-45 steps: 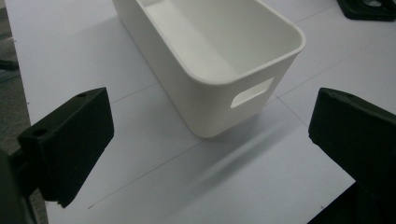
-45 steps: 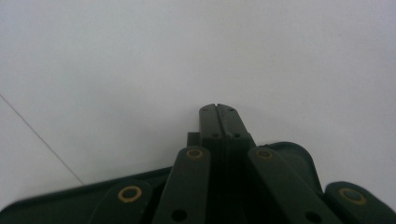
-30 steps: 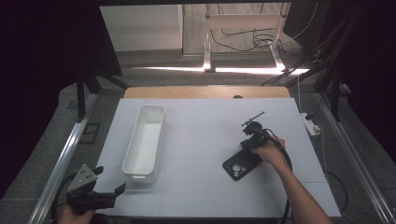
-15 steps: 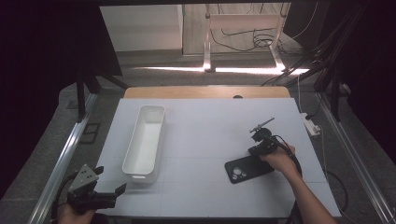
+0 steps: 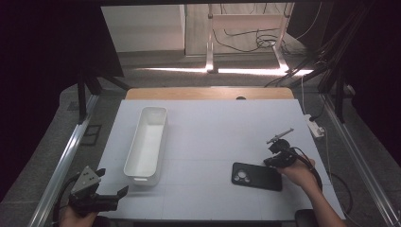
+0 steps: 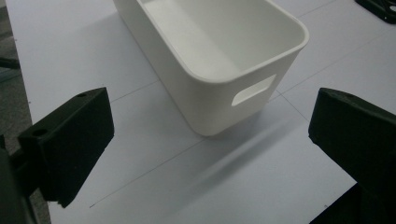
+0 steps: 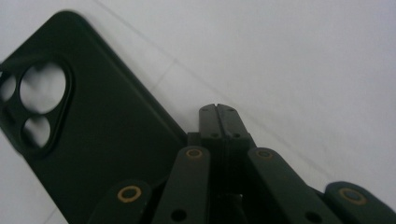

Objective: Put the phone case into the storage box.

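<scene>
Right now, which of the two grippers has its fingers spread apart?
The left gripper, near the white bin; its fingers stand wide apart. The right gripper, beside the phone case, is shut.

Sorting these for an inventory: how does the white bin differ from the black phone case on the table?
The white bin is a tall-walled, open-topped tub with a handle cut-out; the black phone case lies flat and thin, with camera holes. The bin stands on the table's left part, near the left gripper, whose jaws are open; the case lies right, beside the shut right gripper. Both rest on the white table.
</scene>
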